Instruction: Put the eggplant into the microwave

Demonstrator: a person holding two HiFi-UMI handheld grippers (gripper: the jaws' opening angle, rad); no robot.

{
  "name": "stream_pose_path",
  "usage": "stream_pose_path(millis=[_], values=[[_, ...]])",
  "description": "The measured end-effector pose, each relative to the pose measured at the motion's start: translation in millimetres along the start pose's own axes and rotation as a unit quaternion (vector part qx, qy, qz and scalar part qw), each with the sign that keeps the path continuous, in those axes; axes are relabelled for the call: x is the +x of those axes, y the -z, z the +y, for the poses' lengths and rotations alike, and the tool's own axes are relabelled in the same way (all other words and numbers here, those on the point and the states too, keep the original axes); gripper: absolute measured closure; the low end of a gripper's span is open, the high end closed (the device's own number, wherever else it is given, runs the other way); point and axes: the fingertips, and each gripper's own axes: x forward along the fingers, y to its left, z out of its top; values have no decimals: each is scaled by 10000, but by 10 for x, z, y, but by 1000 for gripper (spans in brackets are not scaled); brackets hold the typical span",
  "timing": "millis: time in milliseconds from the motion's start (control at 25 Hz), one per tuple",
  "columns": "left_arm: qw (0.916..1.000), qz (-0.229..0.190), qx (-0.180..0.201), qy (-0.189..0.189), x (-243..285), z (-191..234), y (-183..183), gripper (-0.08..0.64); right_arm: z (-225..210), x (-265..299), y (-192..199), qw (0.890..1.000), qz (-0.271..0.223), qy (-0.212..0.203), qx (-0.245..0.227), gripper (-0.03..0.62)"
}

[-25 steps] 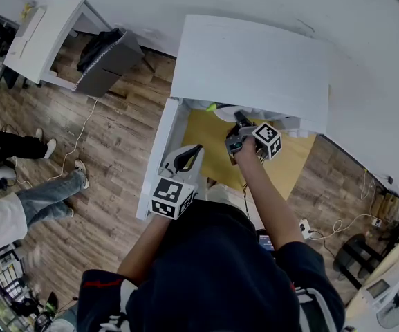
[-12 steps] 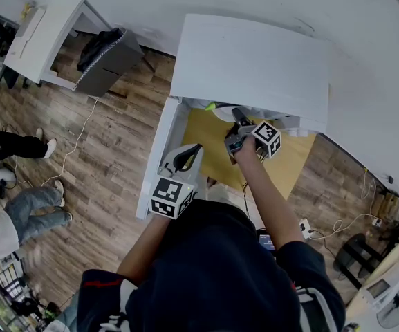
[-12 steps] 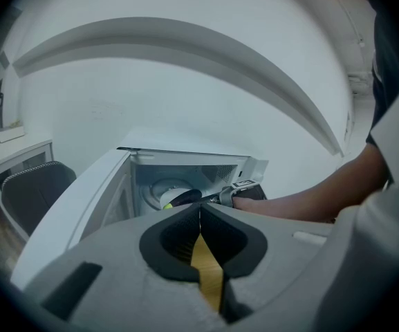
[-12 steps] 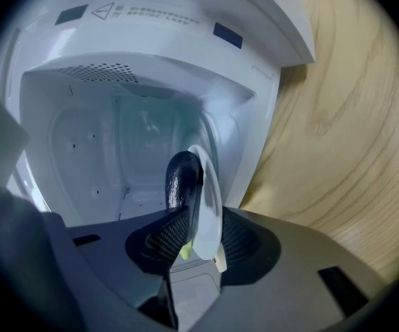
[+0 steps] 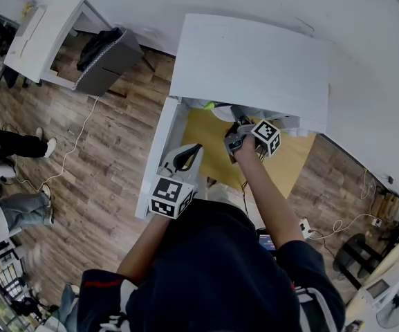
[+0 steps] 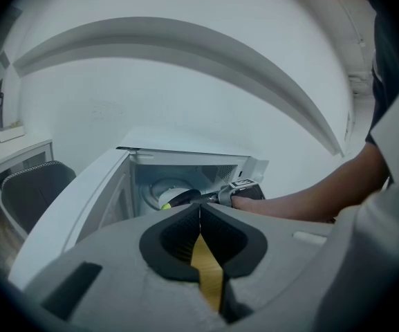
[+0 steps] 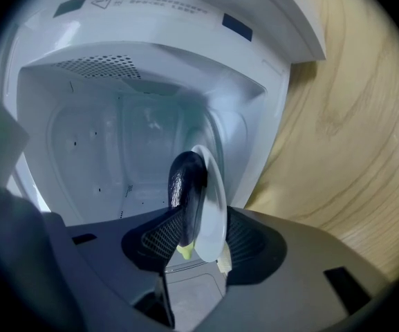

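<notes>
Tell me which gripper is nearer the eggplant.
Right. The right gripper is inside the microwave, its opening jaws either side of the eggplant and white plate. The left gripper, jaws together, is back outside the open door.

The head view is bright and evenly lit, with only soft shadows on the brown plank floor (image 5: 109, 151) and straight lines bowing toward the frame edges. Both gripper views sit inside a black round vignette. The left one is dim, bluish and hazy around the white microwave oven (image 6: 140, 185). The right one is brighter: the oven's pale cavity looks cool, and small glints speckle the dark purple eggplant (image 7: 185, 185) inside it.
</notes>
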Motion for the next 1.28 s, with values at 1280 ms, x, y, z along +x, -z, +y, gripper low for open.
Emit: stream_pose_path(millis=[1280], values=[[9998, -48, 108, 127, -79, -98, 32, 543, -170, -427, 325, 9855, 648, 423, -1508, 552]])
